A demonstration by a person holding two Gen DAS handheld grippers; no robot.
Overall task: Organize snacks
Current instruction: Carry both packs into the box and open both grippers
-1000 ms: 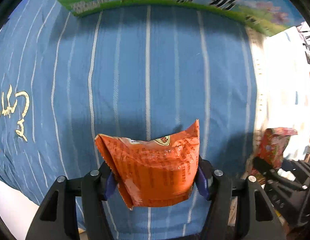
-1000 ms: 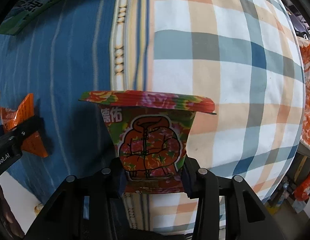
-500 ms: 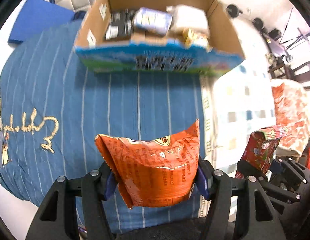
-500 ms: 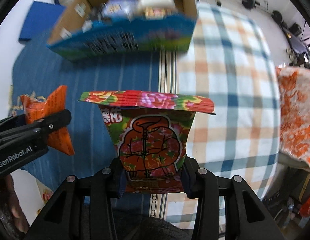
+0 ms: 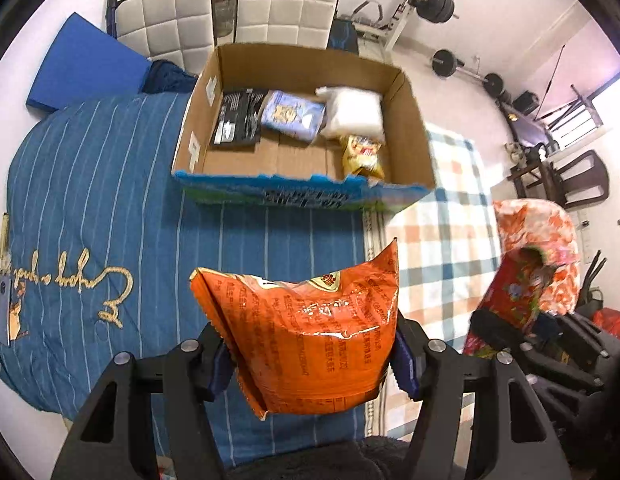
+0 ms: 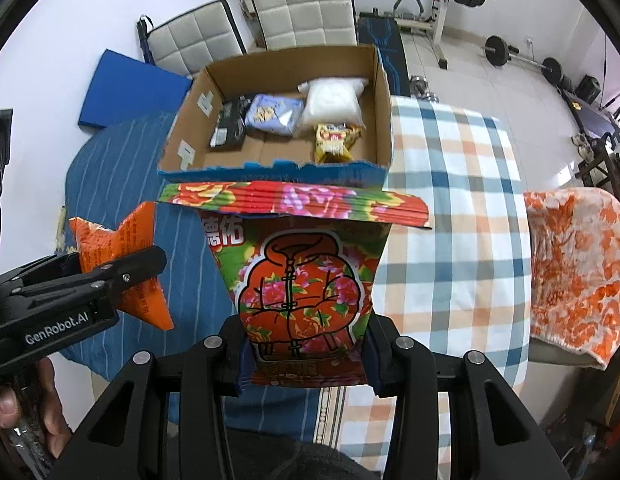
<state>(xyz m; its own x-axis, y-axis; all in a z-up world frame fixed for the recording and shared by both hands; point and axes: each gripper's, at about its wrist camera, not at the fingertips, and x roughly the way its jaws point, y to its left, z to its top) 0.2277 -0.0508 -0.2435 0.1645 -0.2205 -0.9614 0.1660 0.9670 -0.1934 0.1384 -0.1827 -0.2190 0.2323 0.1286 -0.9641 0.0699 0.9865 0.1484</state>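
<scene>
Cardboard box point(image 5: 410, 120) holding black point(image 5: 239, 116), blue point(image 5: 291, 114), white point(image 5: 352, 112) and yellow packets point(image 5: 362, 156). Left gripper point(image 5: 310, 364) clamping orange bag point(image 5: 310, 336), right gripper point(image 6: 305, 354) clamping floral bag point(image 6: 301, 280), both pointing steeply down.

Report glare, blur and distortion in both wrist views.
Left wrist view: white glare streak on the crinkled orange snack bag; open cardboard box slightly motion-blurred; fisheye bends the room's edges. Right wrist view: floral red snack pouch sharp; box rim soft; same fisheye curvature, dark corners.
</scene>
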